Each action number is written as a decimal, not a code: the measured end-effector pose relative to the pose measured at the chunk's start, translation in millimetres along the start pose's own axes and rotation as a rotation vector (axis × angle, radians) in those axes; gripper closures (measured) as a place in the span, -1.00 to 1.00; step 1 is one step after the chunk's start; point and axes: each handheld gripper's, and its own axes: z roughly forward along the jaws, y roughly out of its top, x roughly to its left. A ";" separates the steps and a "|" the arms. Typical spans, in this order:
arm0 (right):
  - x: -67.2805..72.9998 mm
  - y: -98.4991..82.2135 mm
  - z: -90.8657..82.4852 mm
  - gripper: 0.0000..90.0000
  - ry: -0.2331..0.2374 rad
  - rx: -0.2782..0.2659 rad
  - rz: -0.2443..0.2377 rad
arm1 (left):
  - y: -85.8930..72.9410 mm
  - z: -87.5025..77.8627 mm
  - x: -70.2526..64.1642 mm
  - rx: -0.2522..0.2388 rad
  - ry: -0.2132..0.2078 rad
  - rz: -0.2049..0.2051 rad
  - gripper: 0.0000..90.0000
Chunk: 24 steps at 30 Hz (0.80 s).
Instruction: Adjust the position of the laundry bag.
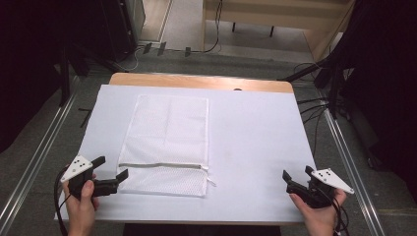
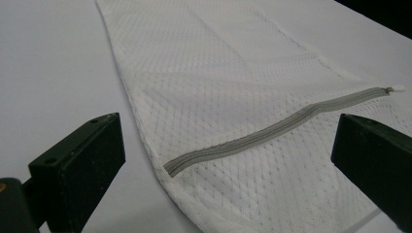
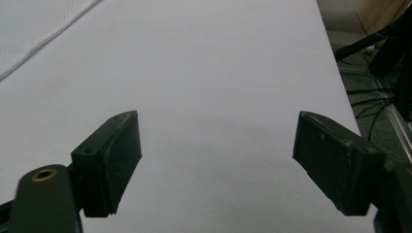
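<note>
White mesh zip bag (image 1: 167,145), rectangular, lies flat left of centre in the high view, long axis running up the frame. Grey zipper (image 1: 162,165) crosses it near the lower end; white pull tab (image 2: 397,88) sits at the zipper's right end. Bag's left edge stays well inside the left border of the white-covered worktop (image 1: 255,142); the right half of the sheet is bare, open room. Bare wooden strip shows along the far edge.

Left tongs (image 1: 111,167), lower left of the frame, spread wide, tips just beside the bag's lower-left corner near the zipper end; cannot tell whether the lower tip touches the mesh. Right tongs (image 1: 297,173), lower right, spread wide over bare sheet, close to the near edge, well apart from the bag.

Left gripper view: bag's near corner cut off by the frame bottom. Right gripper view: bag edge in the upper left corner only. Dark surroundings beyond the worktop hard to make out.
</note>
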 end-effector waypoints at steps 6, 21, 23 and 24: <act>13.0 -0.7 2.7 -0.06 0.053 -0.007 -0.043 | -0.2 0.0 0.7 0.005 0.004 0.001 -1.00; 80.1 31.1 39.4 0.22 0.224 0.018 -0.112 | 0.6 -0.2 0.9 0.002 0.011 0.013 -1.00; 90.8 37.8 45.7 0.23 0.251 0.054 -0.097 | 0.6 0.6 1.1 0.002 0.015 0.015 -1.00; 98.0 41.0 50.2 0.23 0.262 0.063 -0.101 | 0.7 0.5 1.5 0.002 0.012 0.014 -1.00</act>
